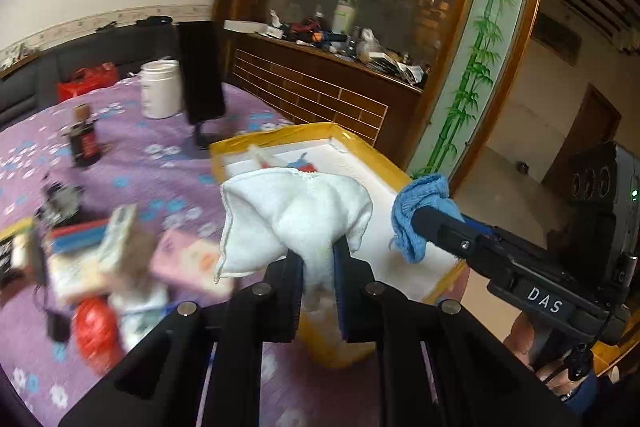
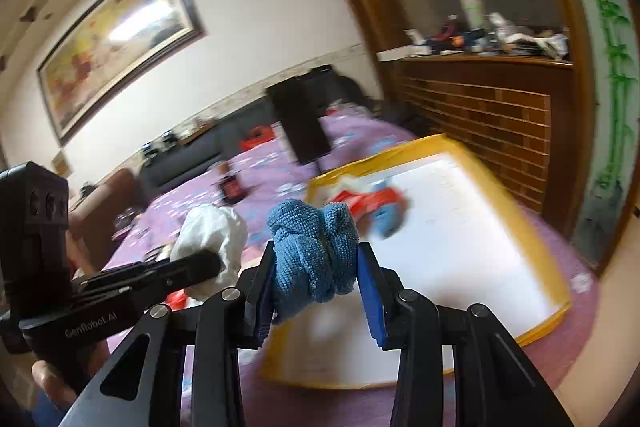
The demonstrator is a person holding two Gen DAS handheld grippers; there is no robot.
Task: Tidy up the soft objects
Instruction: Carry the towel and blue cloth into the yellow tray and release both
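A purple flowered tablecloth (image 1: 132, 163) covers the table. Nearest, the left gripper (image 1: 319, 267) pinches a bunched white cloth (image 1: 296, 215), and the right gripper (image 2: 316, 275) clamps a blue cloth (image 2: 314, 251). Both hang near the yellow-rimmed tray (image 2: 532, 251). Judging by this, the carrying step is underway; next, each of the 2 cloths needs lowering into the tray before release.

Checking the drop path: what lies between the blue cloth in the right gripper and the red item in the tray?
Nothing: in the right wrist view the blue cloth is separated from the red item only by bare white tray floor.
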